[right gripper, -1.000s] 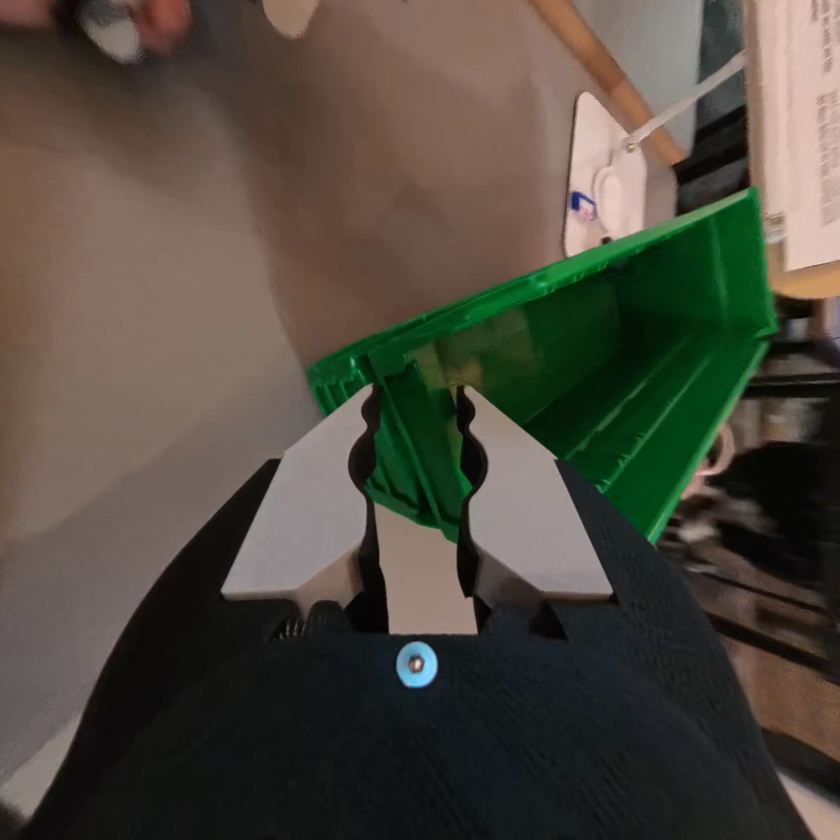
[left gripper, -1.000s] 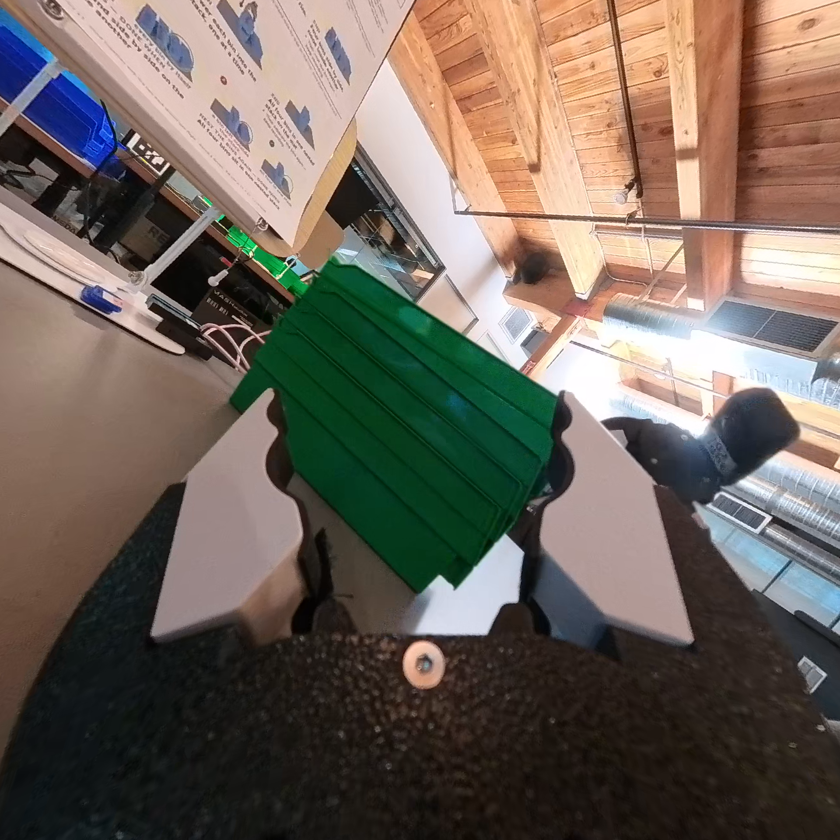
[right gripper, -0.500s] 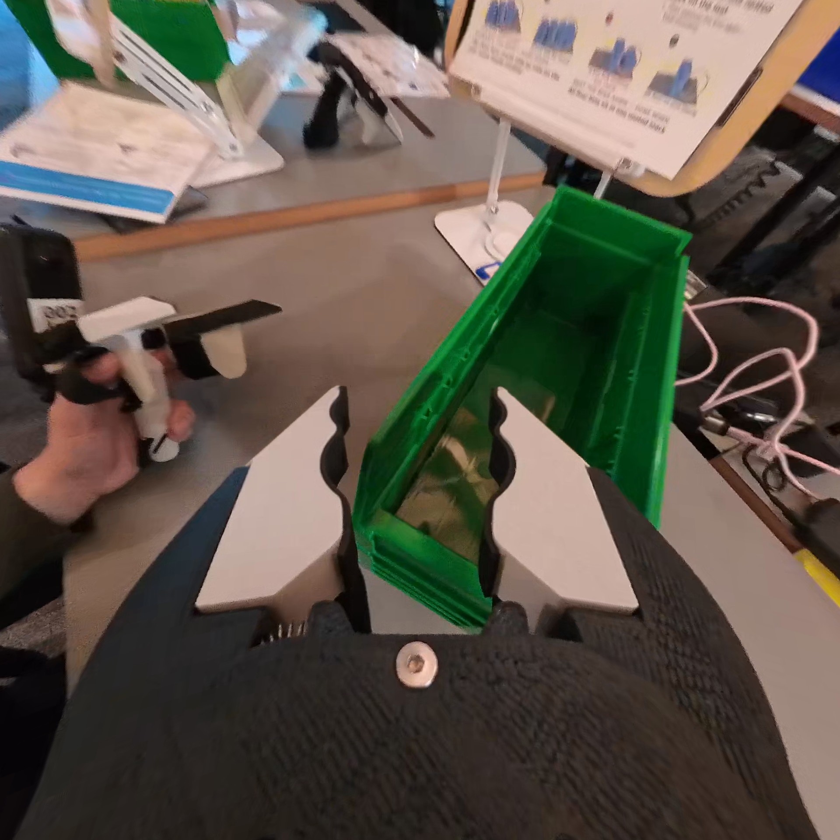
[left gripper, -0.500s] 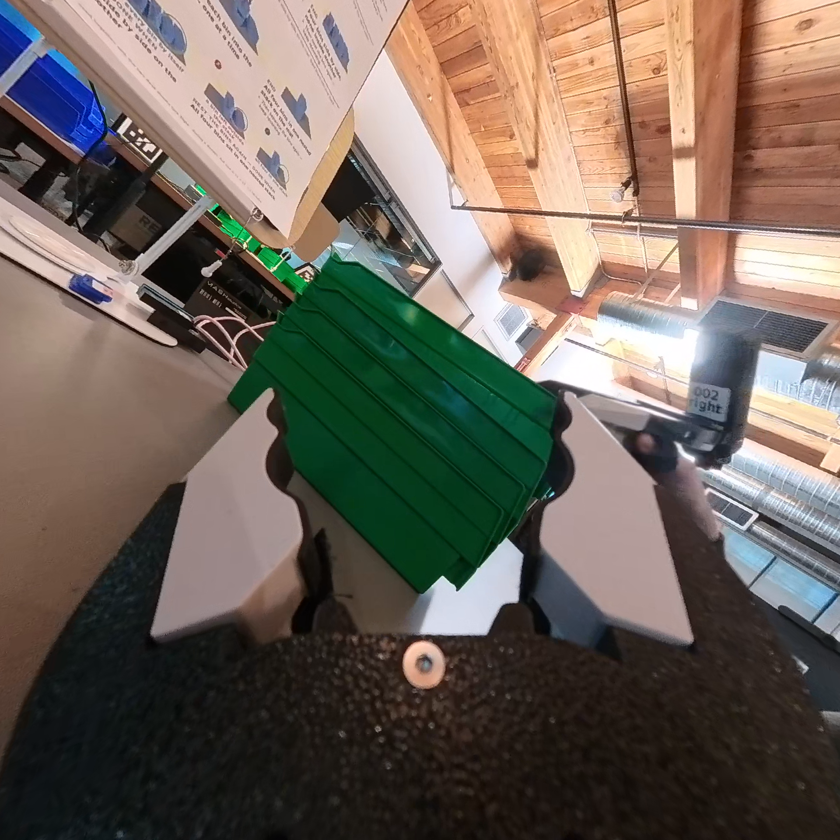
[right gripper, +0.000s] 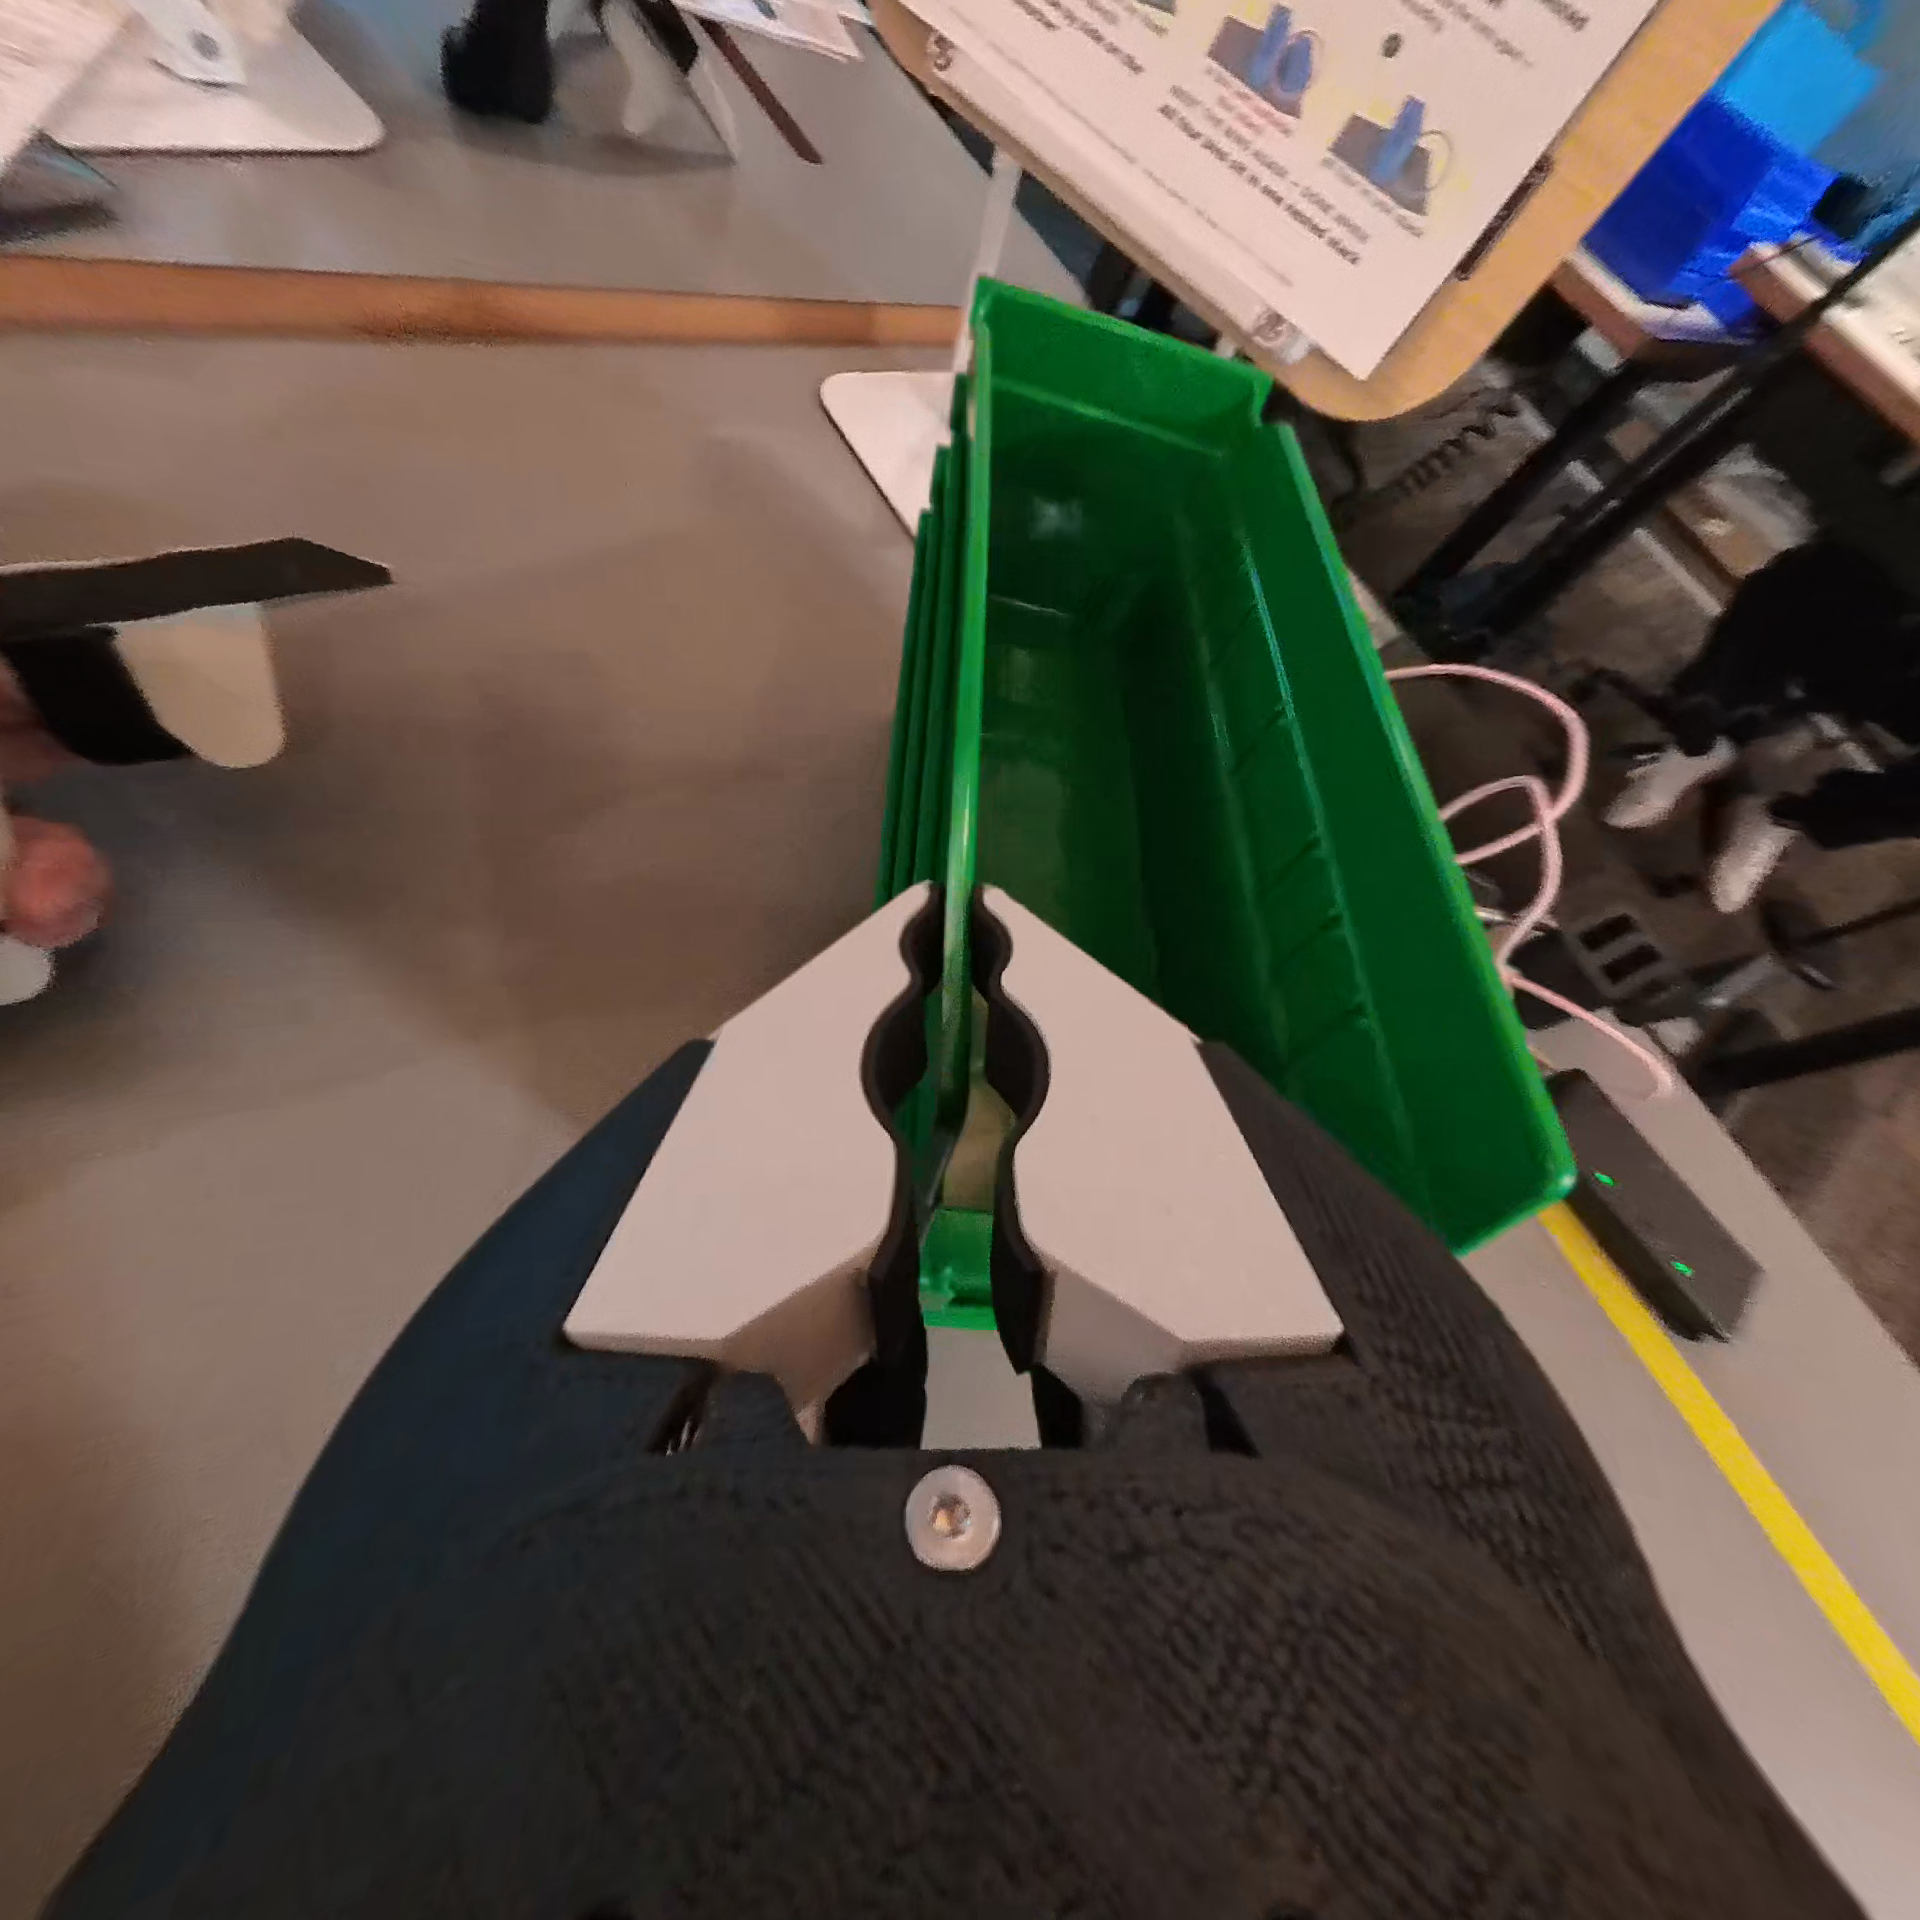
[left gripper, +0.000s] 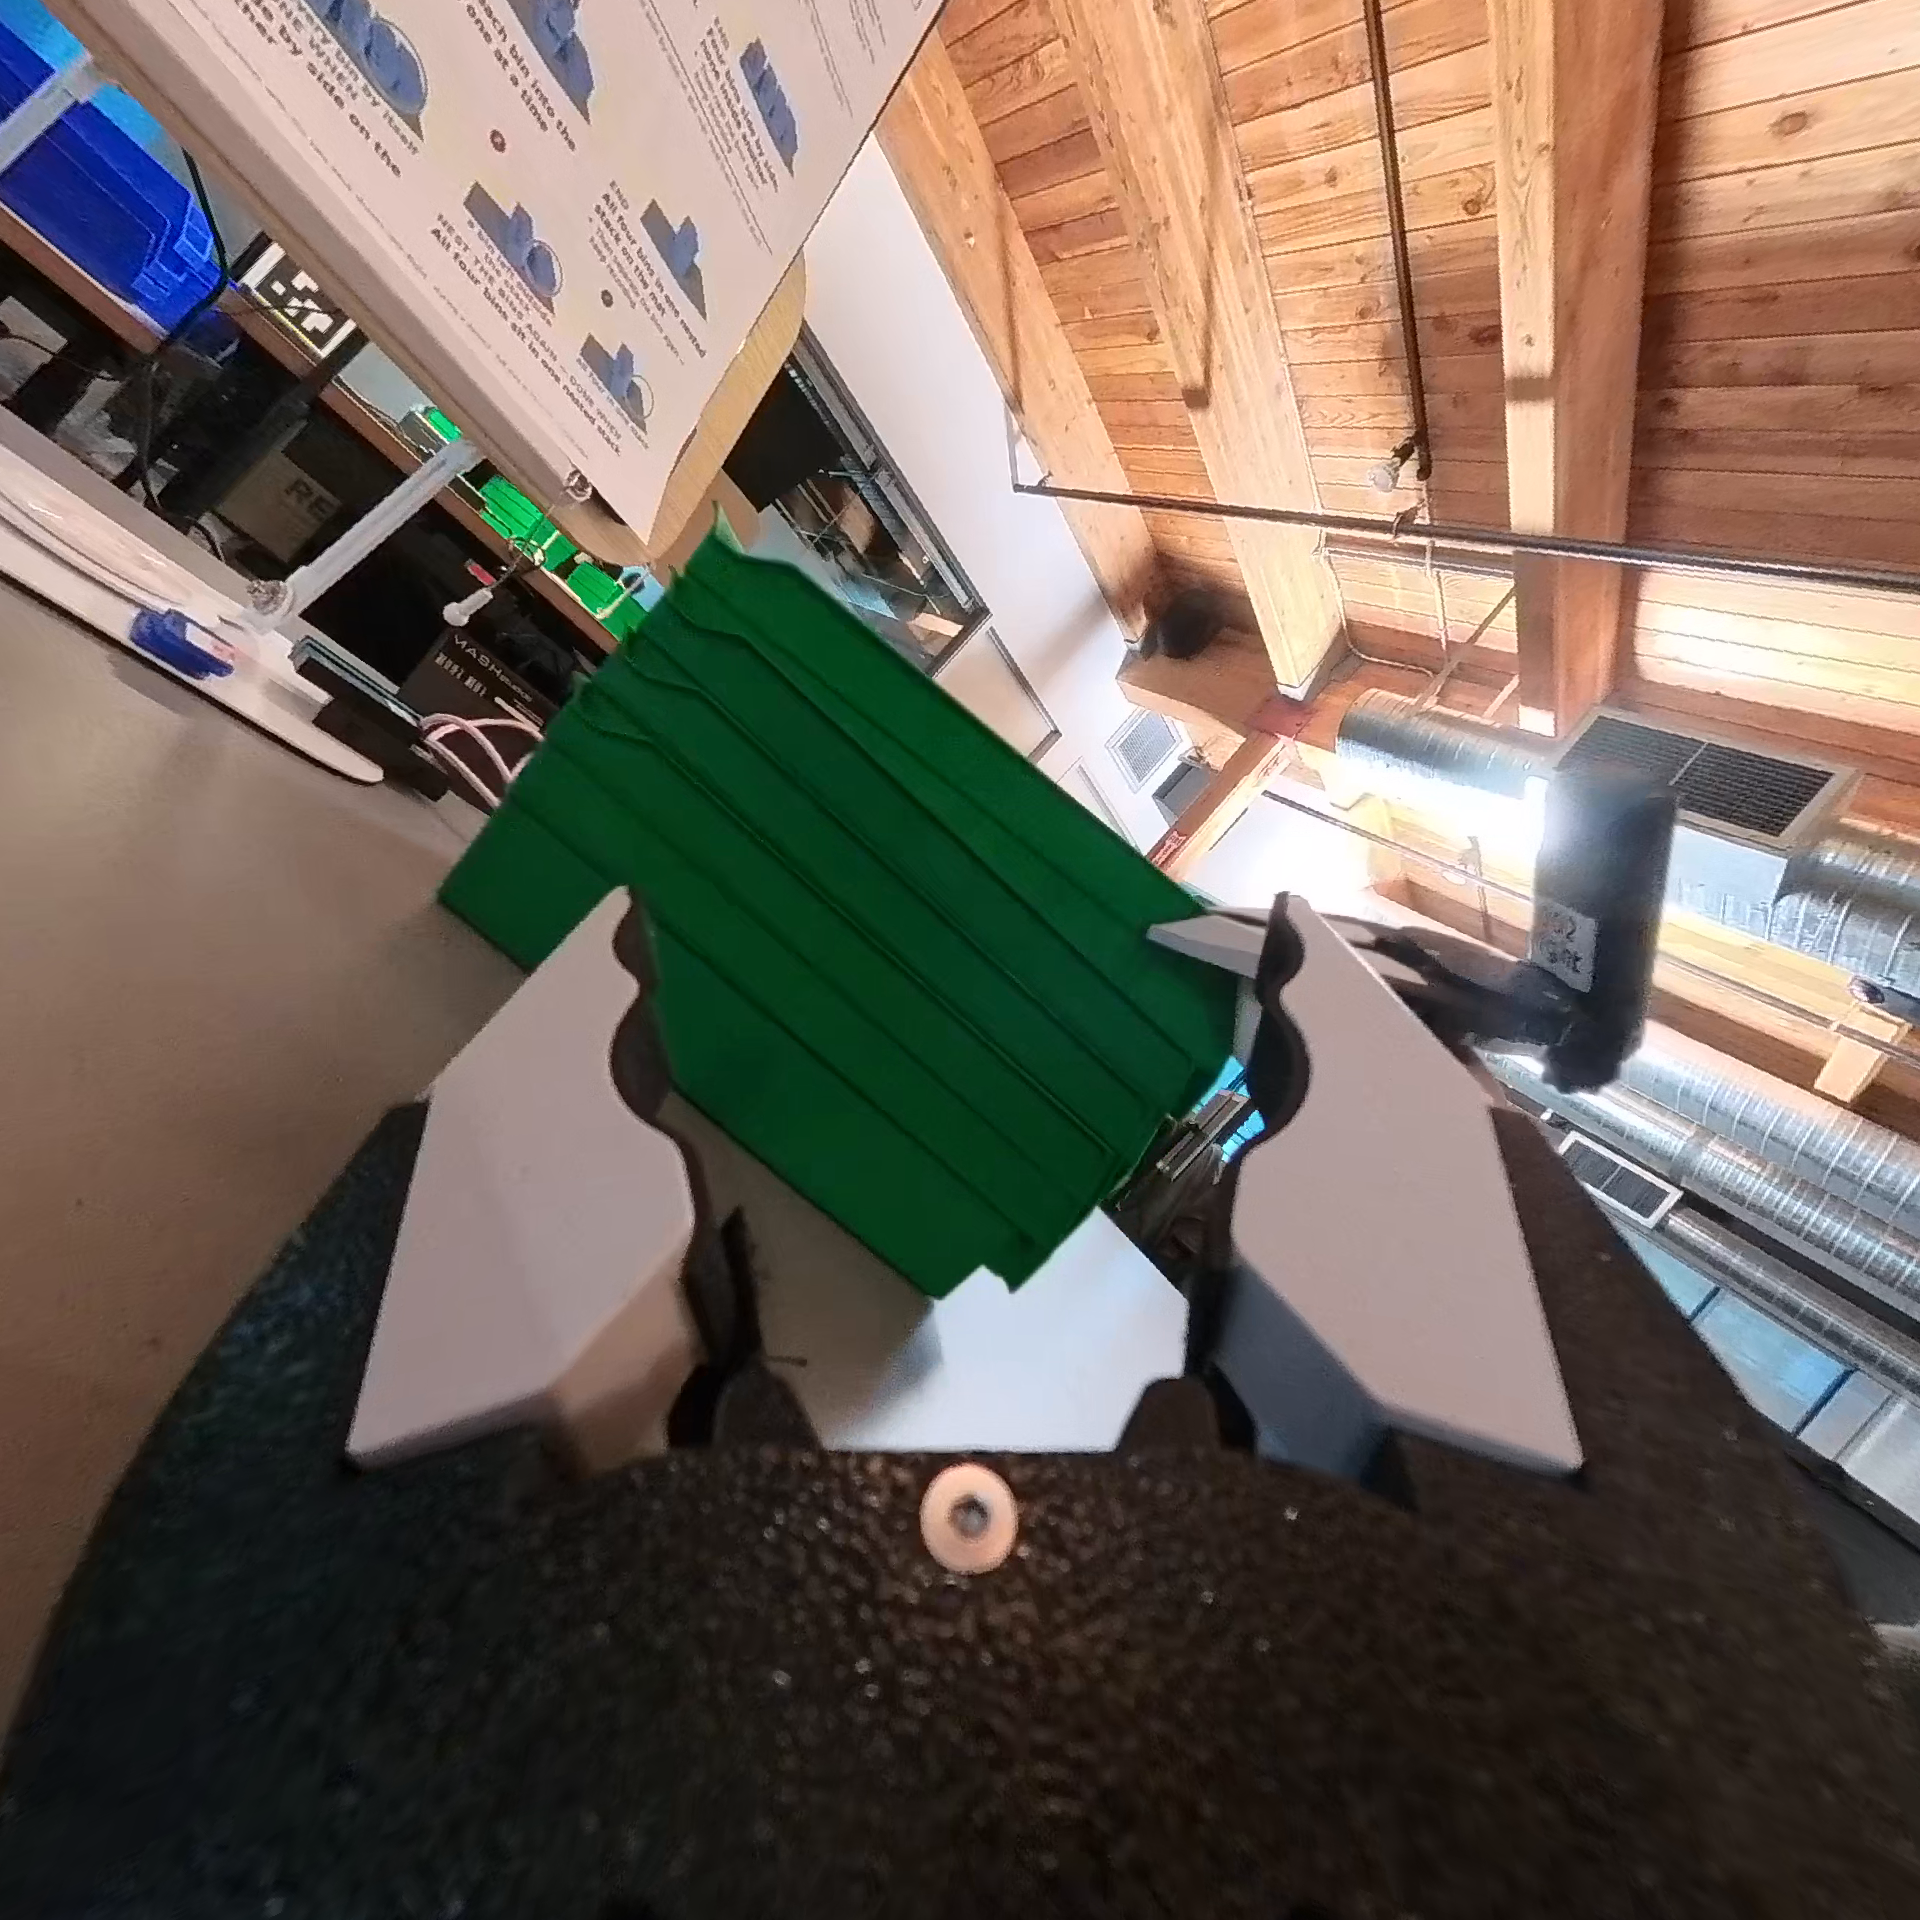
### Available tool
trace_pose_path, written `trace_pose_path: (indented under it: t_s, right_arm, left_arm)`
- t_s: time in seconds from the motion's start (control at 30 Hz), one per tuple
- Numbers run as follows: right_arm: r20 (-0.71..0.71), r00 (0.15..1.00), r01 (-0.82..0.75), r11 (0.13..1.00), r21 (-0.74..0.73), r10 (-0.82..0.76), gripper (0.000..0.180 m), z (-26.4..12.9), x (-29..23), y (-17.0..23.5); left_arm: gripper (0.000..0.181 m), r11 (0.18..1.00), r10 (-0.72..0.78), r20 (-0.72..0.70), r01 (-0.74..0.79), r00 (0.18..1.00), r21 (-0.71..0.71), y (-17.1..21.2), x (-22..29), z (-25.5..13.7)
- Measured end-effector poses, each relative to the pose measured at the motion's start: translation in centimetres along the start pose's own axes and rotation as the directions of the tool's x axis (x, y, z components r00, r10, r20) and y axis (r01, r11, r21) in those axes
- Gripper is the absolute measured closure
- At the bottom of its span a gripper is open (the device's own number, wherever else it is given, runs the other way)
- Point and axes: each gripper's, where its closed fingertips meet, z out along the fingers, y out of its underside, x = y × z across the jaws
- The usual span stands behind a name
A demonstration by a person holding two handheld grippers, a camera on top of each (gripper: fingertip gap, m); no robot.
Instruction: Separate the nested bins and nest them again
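Note:
A nested stack of several green bins (right gripper: 1195, 779) stands on the grey table (right gripper: 416, 935), its open top facing up. My right gripper (right gripper: 956, 914) is shut on the left side wall of the top bin, near its front end. The rims of the lower bins (right gripper: 914, 675) show stepped just left of that wall. In the left wrist view the stack's side (left gripper: 831, 914) fills the space ahead of my open, empty left gripper (left gripper: 956, 914). The right gripper's finger (left gripper: 1205, 940) shows at the stack's top edge. The left gripper (right gripper: 208, 644) is well to the left of the stack, apart from it.
An instruction board on a stand (right gripper: 1299, 135) hangs over the far end of the bins, its white base (right gripper: 894, 436) beside them. Pink cables (right gripper: 1507, 831), a black box (right gripper: 1652, 1205) and a yellow tape line (right gripper: 1766, 1507) lie along the right table edge. A hand (right gripper: 42, 883) holds the left gripper.
My right gripper, open around the stack's near end half a second ago, has closed on the top bin's left wall. The left gripper has stayed open, facing the stack's side.

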Motion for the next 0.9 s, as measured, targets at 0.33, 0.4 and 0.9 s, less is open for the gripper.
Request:
trace_pose_path:
  t_s: [0.33,0.4,0.9]
  right_arm:
    - [0.082,0.990,-0.123,0.977,0.173,0.111,0.179,-0.2,0.7,-1.9]
    - [0.093,0.988,-0.141,0.969,0.202,0.124,0.180,-0.2,0.9,-2.1]
    - [0.222,0.971,-0.107,0.992,0.071,0.089,0.121,0.0,-1.1,0.1]
  left_arm:
    - [0.069,1.000,-0.009,-0.005,0.009,1.000,-0.001,0.0,0.0,0.0]
    - [0.070,1.000,-0.009,-0.005,0.009,1.000,0.002,0.0,0.0,0.0]
    - [0.071,1.000,-0.012,-0.005,0.012,1.000,0.002,0.0,0.0,0.0]
